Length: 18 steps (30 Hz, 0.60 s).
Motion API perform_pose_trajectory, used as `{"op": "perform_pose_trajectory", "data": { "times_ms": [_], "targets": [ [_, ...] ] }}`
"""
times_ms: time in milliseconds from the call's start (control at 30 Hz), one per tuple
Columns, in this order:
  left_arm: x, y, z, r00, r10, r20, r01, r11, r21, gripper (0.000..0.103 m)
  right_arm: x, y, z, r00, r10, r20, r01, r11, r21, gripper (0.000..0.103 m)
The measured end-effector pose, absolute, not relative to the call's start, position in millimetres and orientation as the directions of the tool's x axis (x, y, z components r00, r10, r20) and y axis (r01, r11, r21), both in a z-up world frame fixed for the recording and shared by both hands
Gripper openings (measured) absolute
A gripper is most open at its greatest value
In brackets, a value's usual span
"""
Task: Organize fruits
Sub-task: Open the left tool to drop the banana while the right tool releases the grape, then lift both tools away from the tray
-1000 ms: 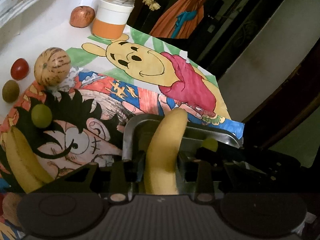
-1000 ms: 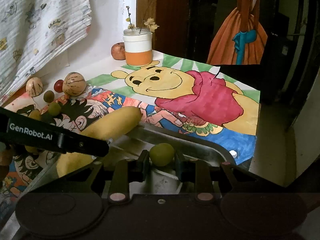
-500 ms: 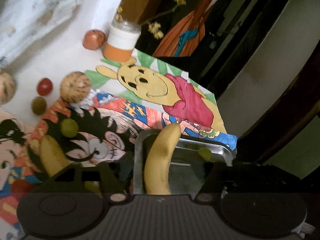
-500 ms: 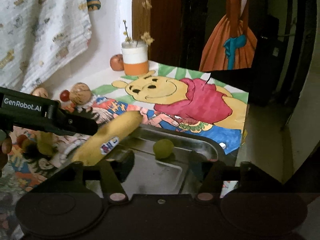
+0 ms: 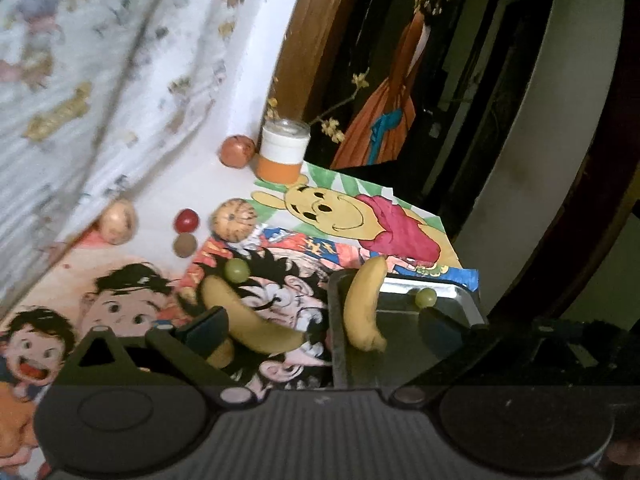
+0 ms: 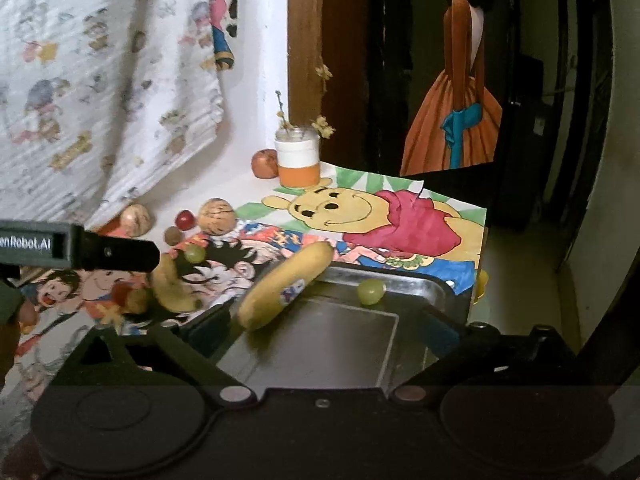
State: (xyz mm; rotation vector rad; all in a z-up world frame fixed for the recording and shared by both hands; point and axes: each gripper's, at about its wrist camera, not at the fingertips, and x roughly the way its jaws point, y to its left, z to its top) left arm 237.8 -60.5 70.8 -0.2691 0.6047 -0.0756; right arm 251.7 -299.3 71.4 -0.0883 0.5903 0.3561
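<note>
Fruit lies both in and outside the metal tray [image 5: 466,300], which sits at the near right corner of the bench [image 5: 168,184], partly on a bear drawing [image 5: 360,220]. A banana [image 5: 362,308] leans over the tray's left rim, its far tip sticking out past the back edge; in the right wrist view the same banana [image 6: 284,286] shows a sticker. A green grape [image 5: 425,297] rests against the tray's far wall, apart from the banana.

Left of the tray, on a cartoon drawing [image 5: 280,300], lie a second banana [image 5: 248,320] and another green grape [image 5: 236,270]. Farther from the tray, toward the wall, sit a striped round fruit [image 5: 234,220], a red fruit [image 5: 186,220], a brown fruit [image 5: 185,245] and a pale round fruit [image 5: 118,222]. An apple [image 5: 237,151] stands beside a white-and-orange jar [image 5: 284,156] at the far end of the bench.

The left hand-held gripper [image 5: 320,328] is above the tray's left side, its jaws opening wide with nothing pinched. The right hand-held gripper [image 6: 322,330] is above the tray's near end, its jaws likewise opening and gripping nothing.
</note>
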Motion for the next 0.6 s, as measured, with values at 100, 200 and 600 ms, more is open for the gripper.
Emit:
{"op": "perform_pose_trajectory", "data": {
  "times_ms": [100, 200, 600],
  "targets": [
    [215.6, -56.8, 74.6, 0.832, -0.133, -0.538, -0.011, 0.966, -0.257, 0.103, 231.0, -295.5, 75.9, 0.768, 0.313, -0.559, -0.364, 0.931, 0.023, 0.102],
    [193.1, -50.2, 76.3, 0.843, -0.114, -0.526, -0.026, 0.968, -0.251, 0.103, 210.3, -292.6, 79.7, 0.77, 0.315, -0.555, -0.362, 0.932, 0.027, 0.102],
    [120.3, -33.4, 60.2, 0.832, 0.001, -0.554, -0.098, 0.985, -0.145, 0.103, 131.9, -282.8, 84.2, 0.765, 0.31, -0.564, -0.346, 0.937, 0.046, 0.102]
  ]
}}
